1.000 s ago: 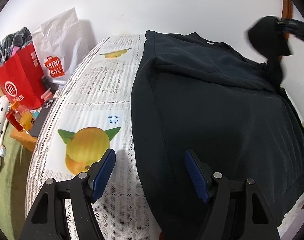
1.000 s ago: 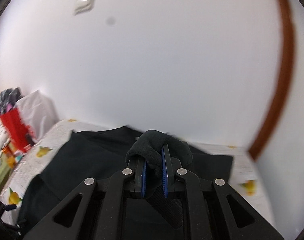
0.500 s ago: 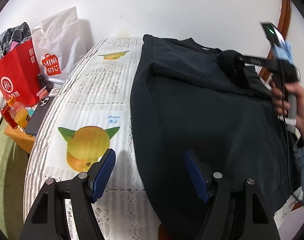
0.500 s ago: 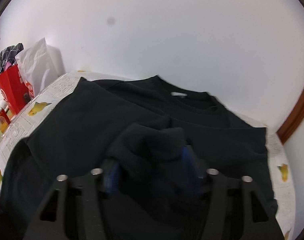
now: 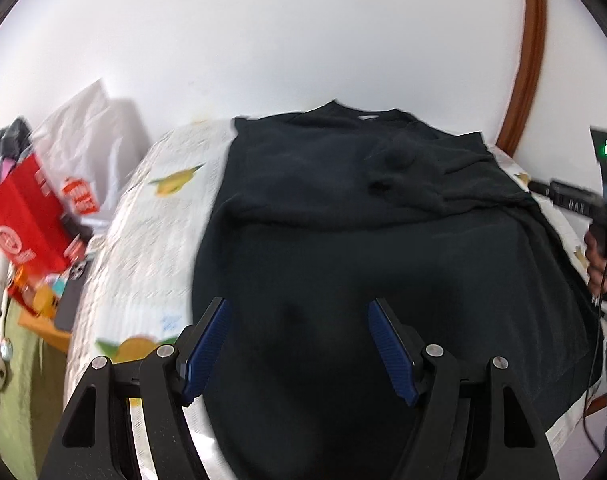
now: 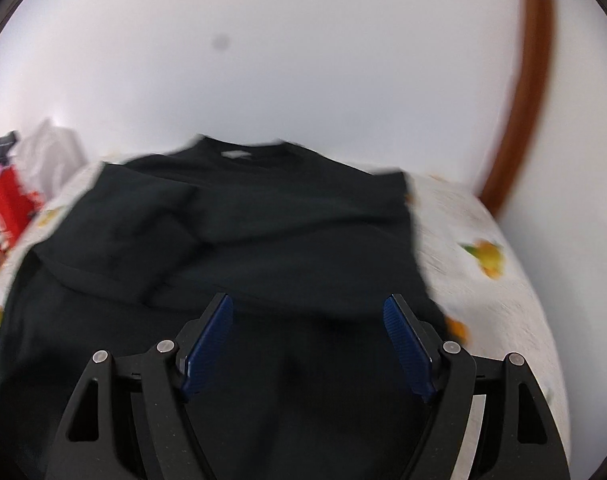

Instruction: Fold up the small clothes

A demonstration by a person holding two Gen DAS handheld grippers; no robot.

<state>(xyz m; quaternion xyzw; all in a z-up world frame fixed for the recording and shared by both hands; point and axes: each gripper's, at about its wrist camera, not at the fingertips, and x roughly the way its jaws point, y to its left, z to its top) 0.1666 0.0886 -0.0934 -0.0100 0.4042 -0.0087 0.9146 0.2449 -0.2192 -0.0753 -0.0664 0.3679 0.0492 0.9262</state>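
A black sweater (image 5: 343, 248) lies spread on the table, collar toward the wall, both sleeves folded in across its chest. The right sleeve's cuff (image 5: 399, 176) rests crumpled on the upper right part. My left gripper (image 5: 299, 344) hovers open over the sweater's lower body, nothing between its blue pads. My right gripper (image 6: 307, 340) hangs above the sweater (image 6: 263, 240) near its right side; its jaws are opening and hold nothing. The right gripper's body and a hand (image 5: 599, 256) show at the left wrist view's right edge.
The table wears a white lace cloth with fruit prints (image 5: 151, 216). A red paper bag (image 5: 23, 224) and a white shopping bag (image 5: 83, 160) stand left of the table, with bottles and a phone on a low stand. A brown door frame (image 6: 519, 120) rises at the right.
My right gripper carried the sleeve cuff down onto the sweater, let go of it and drew back toward the right edge. My left gripper rose and shifted right over the sweater.
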